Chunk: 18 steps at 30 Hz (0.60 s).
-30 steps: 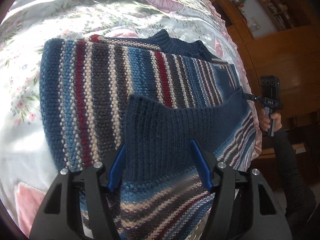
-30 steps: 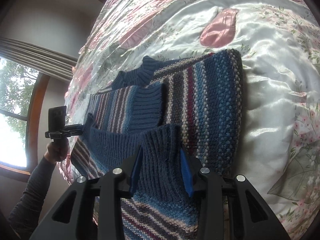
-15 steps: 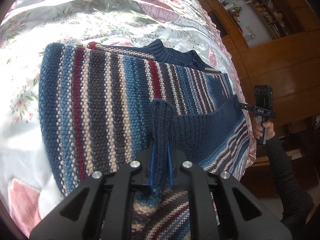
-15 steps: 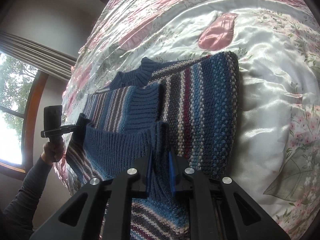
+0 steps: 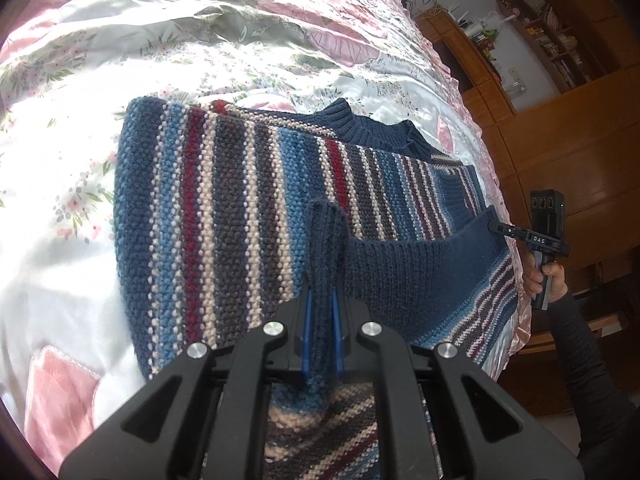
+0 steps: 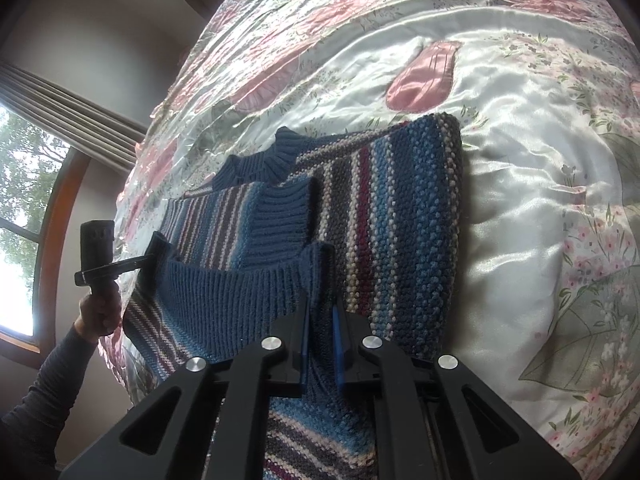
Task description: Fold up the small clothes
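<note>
A striped knitted sweater [image 5: 224,216] in blue, navy, red and cream lies partly folded on a bed covered by a shiny satin quilt [image 5: 168,40] with pink and green floral print. Its navy ribbed collar [image 5: 372,132] points away from the person, toward the far part of the bed, and one sleeve with a ribbed cuff [image 6: 280,216] is laid across the striped body.

The left claw [image 5: 320,316] is clenched on the navy ribbed hem [image 5: 420,268] of the sweater, with a bunched ridge of the knit standing up between its blue-lined fingers [image 5: 307,320]. The right claw [image 6: 320,332] is likewise clamped on the same hem (at its other corner), the fabric squeezed thin between its pads. Between the two grips the hem band is raised off the striped body and stretches across it as a taut strip.

In the left wrist view, the right claw's tip [image 5: 500,227] meets the hem's far corner, and the person's right hand [image 5: 544,276] in a dark sleeve grips its handle near the bed's edge. In the right wrist view, the left hand [image 6: 100,308] holds the other handle beside a wood-framed window [image 6: 24,216]. Wooden cabinets [image 5: 568,120] stand beyond the bed.
</note>
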### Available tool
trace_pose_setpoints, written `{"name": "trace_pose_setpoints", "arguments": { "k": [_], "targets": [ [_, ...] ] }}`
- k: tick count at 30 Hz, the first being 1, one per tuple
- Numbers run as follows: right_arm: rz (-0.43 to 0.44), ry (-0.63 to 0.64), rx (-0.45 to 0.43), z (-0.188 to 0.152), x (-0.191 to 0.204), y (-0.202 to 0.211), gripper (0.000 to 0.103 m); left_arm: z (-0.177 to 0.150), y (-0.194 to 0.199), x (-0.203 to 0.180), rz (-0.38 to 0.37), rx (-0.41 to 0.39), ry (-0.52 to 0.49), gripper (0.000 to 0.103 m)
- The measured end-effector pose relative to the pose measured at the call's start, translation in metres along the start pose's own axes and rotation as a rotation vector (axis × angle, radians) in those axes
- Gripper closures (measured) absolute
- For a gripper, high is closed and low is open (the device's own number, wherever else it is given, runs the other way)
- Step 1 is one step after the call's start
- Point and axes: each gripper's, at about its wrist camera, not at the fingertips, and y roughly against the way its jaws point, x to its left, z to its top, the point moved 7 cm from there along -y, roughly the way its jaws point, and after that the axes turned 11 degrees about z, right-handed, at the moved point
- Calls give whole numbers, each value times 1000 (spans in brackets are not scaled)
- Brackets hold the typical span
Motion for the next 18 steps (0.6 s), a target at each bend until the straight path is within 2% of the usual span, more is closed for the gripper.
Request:
{"name": "trace_pose_setpoints", "arguments": {
  "k": [4, 6, 10, 11, 12, 13, 18],
  "targets": [
    [-2, -22, 17, -1, -4, -4, 93, 1, -6, 1, -31, 23, 20, 95],
    [-11, -37, 11, 0, -7, -4, 83, 5, -8, 5, -39, 25, 41, 94],
    [4, -45, 18, -1, -6, -6, 82, 10, -7, 5, -68, 19, 57, 93],
    [0, -40, 25, -2, -5, -7, 82, 10, -6, 3, -80, 15, 55, 94],
    [-10, -28, 25, -3, -4, -8, 91, 10, -5, 1, -83, 14, 48, 95],
    [-18, -18, 23, -2, -2, -7, 94, 9, -4, -2, -80, 8, 38, 96],
    [-33, 19, -29, 4, 16, 11, 95, 15, 26, -7, -44, -78, 37, 97]
  ]
}}
